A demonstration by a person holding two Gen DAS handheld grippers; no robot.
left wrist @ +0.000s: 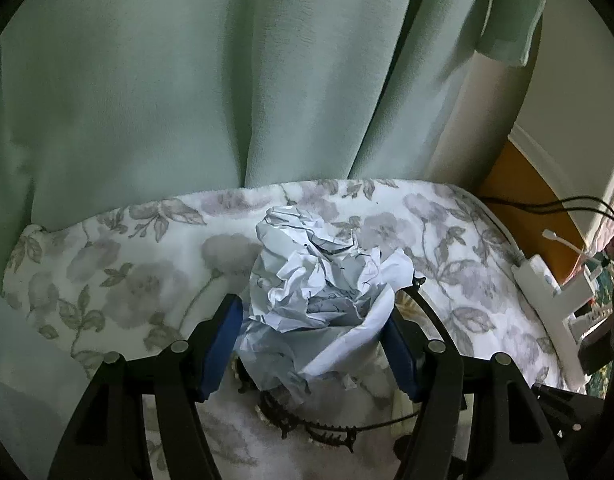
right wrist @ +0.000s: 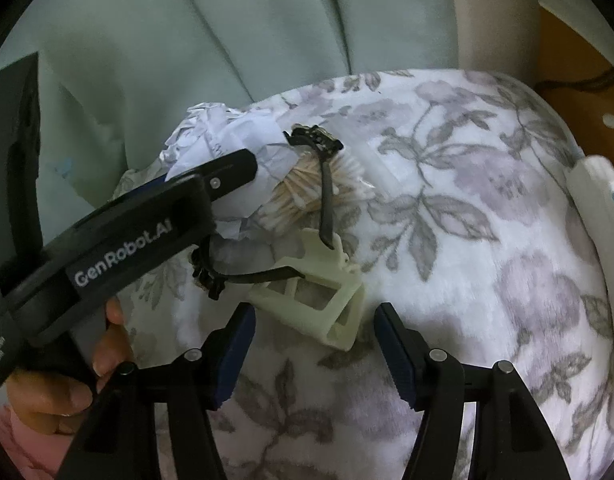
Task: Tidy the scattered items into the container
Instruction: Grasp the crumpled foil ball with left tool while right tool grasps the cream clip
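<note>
I see a pale green curtain (left wrist: pixel 187 80) hanging behind the floral blanket (right wrist: pixel 487 208) that carries the clutter; no container shows in either view, so I cannot tell where things must go. The biggest loose item is the crumpled paper ball (left wrist: pixel 319 272), sitting between the blue pads of my left claw (left wrist: pixel 314 340), whose jaws flank it closely, though whether they already pinch it I cannot tell. Next comes the cream hair claw clip (right wrist: pixel 327 304), lying just ahead of my right claw (right wrist: pixel 313 344), which is spread wide with nothing in it. Beside the paper lies a bundle of cotton swabs (right wrist: pixel 303 196), with a thin black beaded hairband (right wrist: pixel 327 196) draped over the swabs and the clip. Judging from this, squeezing the paper gently at its widest part should hold it without tearing, and I would lift straight up, since the hairband runs close under it and could drag along.
</note>
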